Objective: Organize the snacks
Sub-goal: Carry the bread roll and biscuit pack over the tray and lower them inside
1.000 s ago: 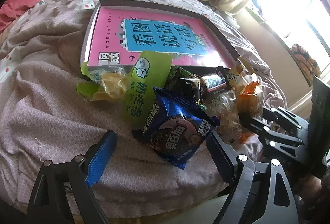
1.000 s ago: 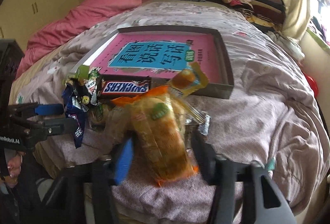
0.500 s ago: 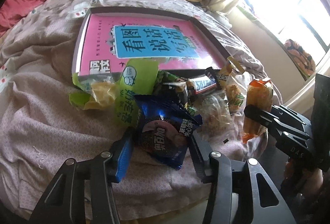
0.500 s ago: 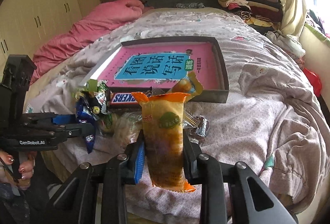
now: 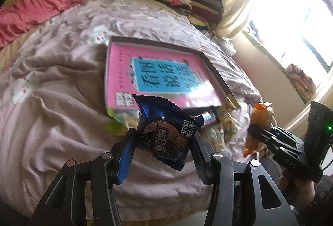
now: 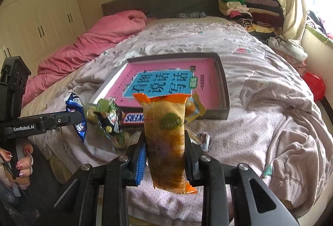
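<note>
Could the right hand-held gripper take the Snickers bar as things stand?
Probably not: the right hand-held gripper is shut on the orange packet, so its fingers are occupied. The Snickers bar lies exposed beside the tray.

Both wrist views look forward from the foot of the bed (image 5: 52,101) toward the headboard, close above the snack pile. The left view angles rightward, catching the right tool (image 5: 258,132) at its right edge; the right view shows the left tool (image 6: 77,119) at its left. Both share the pink-lined tray (image 5: 216,74) (image 6: 225,88) mid-frame.

blue cookie packet (image 5: 166,134), orange snack bag (image 6: 166,142)
</note>
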Demonstrator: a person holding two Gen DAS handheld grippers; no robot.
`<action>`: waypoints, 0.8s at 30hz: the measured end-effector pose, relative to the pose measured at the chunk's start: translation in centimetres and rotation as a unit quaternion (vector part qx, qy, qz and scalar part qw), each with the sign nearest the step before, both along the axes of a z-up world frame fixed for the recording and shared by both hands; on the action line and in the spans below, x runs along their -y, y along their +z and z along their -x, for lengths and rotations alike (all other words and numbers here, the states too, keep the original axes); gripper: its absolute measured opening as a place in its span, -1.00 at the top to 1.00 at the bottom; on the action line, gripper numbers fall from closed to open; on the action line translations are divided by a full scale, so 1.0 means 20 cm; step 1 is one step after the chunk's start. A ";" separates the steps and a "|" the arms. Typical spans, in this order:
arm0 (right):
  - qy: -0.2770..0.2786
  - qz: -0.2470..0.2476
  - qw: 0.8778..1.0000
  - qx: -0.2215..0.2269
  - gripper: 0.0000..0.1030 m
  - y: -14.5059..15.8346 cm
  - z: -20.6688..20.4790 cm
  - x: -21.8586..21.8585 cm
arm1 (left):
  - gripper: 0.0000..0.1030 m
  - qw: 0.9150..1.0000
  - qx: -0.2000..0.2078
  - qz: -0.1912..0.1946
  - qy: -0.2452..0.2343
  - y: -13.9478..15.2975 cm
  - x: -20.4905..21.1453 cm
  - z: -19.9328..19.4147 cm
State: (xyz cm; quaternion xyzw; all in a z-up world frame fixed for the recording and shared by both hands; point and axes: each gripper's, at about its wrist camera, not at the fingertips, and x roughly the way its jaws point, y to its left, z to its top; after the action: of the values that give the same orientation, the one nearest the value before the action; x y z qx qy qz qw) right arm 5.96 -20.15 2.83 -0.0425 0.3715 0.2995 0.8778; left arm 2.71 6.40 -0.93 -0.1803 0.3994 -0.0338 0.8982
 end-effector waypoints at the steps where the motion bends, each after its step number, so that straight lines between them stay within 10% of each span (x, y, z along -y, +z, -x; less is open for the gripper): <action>1: 0.000 -0.003 1.000 0.001 0.40 0.01 0.00 0.00 | -0.02 1.000 0.004 0.002 0.004 0.01 -0.02 0.00; 24: -0.039 -0.036 0.998 0.040 0.40 0.19 -0.32 -0.04 | -0.02 0.998 0.040 -0.001 0.039 0.06 -0.20 -0.21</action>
State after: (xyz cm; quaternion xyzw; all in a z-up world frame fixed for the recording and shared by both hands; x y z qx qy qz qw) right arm 12.31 -19.30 6.53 -0.0081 0.3259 0.2766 0.9040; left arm 6.86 10.31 0.31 -0.1931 0.3555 -0.0059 0.9145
